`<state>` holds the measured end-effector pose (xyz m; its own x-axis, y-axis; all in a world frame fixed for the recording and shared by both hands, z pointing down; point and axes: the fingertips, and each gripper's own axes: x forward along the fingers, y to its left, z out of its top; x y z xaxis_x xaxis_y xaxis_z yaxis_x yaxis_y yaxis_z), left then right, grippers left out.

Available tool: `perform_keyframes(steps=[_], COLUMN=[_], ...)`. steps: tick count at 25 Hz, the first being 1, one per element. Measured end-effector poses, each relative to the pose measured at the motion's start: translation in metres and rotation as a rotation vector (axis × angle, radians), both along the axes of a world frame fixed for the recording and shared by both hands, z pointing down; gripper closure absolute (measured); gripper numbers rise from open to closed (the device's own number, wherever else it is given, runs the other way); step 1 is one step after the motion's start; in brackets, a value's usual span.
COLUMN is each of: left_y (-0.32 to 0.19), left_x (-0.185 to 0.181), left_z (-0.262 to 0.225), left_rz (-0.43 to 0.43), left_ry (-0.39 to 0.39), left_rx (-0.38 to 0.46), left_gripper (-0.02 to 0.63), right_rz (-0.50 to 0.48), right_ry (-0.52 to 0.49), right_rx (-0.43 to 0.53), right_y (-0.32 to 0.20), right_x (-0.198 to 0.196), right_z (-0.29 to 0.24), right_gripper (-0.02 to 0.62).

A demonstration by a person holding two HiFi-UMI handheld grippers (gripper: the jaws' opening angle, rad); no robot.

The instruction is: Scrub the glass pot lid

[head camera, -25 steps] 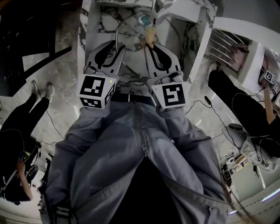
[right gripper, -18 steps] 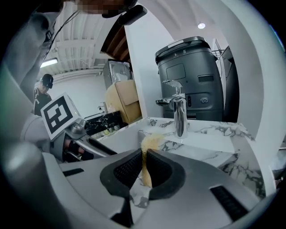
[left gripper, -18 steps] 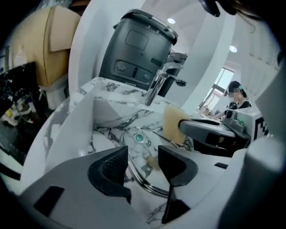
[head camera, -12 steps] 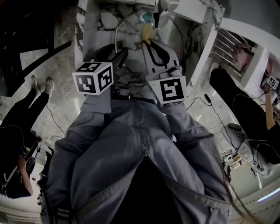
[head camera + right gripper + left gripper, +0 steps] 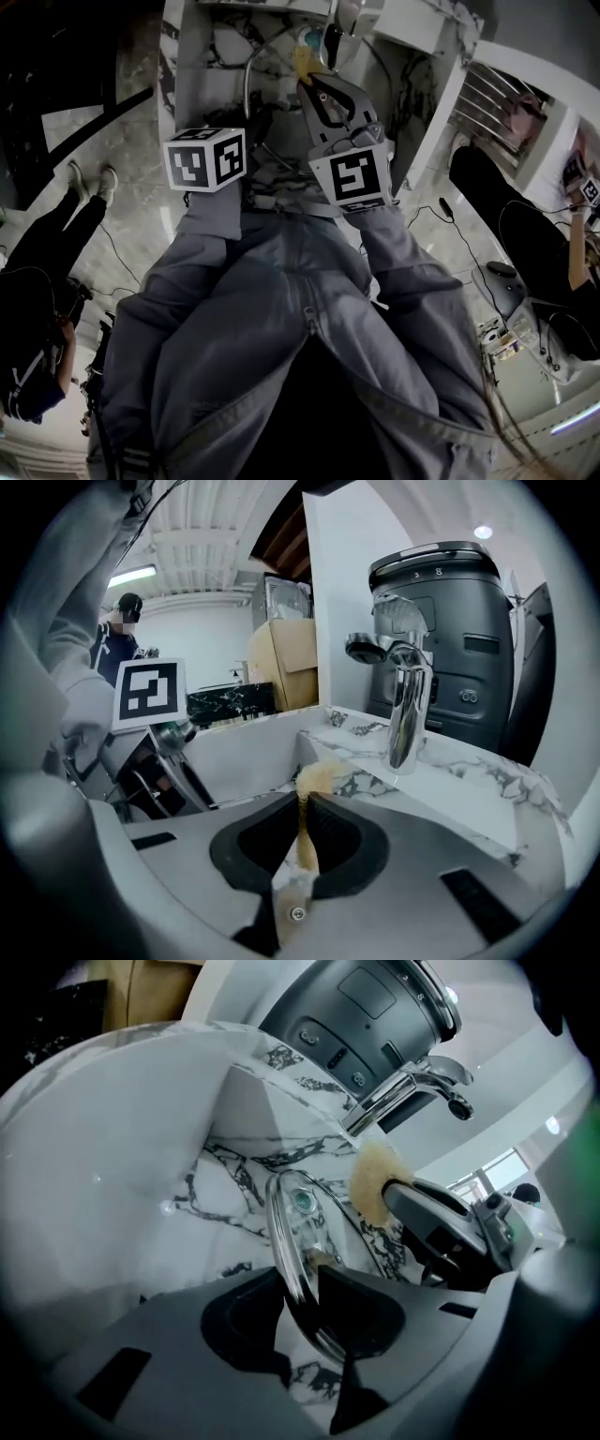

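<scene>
Clamping the lid point(image 5: 311, 1227) at its rim, left claw point(image 5: 300, 1286) just closed further; right claw point(image 5: 302, 810) pinches sponge point(image 5: 318, 776).

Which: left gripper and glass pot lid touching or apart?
Touching. In the left gripper view the left gripper, jaws just closed, pinches the glass pot lid by its rim.

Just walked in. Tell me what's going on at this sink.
A person stands at a marble sink with a gripper in each hand. The left gripper has just been closing its jaws, and they now clamp the rim of the glass pot lid, holding it on edge in the basin. The right gripper is shut on a tan scrubbing pad, held close beside the lid near the faucet. Whether the pad touches the glass cannot be told.
</scene>
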<state>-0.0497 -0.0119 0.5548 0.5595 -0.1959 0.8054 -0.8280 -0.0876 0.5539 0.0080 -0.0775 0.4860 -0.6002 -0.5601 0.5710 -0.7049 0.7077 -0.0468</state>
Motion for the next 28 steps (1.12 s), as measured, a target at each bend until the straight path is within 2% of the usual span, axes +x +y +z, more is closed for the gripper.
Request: perform_keyframes(steps=[7, 11, 16, 22, 28], left_y=[-0.005, -0.012, -0.014, -0.014, -0.011], left_x=[0.003, 0.011, 0.01, 0.009, 0.008], left_z=[-0.006, -0.013, -0.014, -0.014, -0.014], left_rz=[-0.079, -0.054, -0.047, -0.033, -0.041], left_ry=[0.041, 0.043, 0.032, 0.01, 0.006], left_rx=[-0.005, 0.034, 0.042, 0.06, 0.054], left_gripper=[0.523, 0.553, 0.554, 0.552, 0.551], right_rz=[-0.15, -0.215, -0.269, -0.373, -0.447], right_ry=[0.157, 0.267, 0.392, 0.43, 0.388], right_rx=[0.017, 0.063, 0.097, 0.039, -0.058], right_y=[-0.012, -0.025, -0.028, -0.013, 0.031], right_x=[-0.012, -0.014, -0.009, -0.017, -0.023], right_z=[0.025, 0.035, 0.05, 0.068, 0.072], right_gripper=[0.551, 0.551, 0.551, 0.551, 0.551])
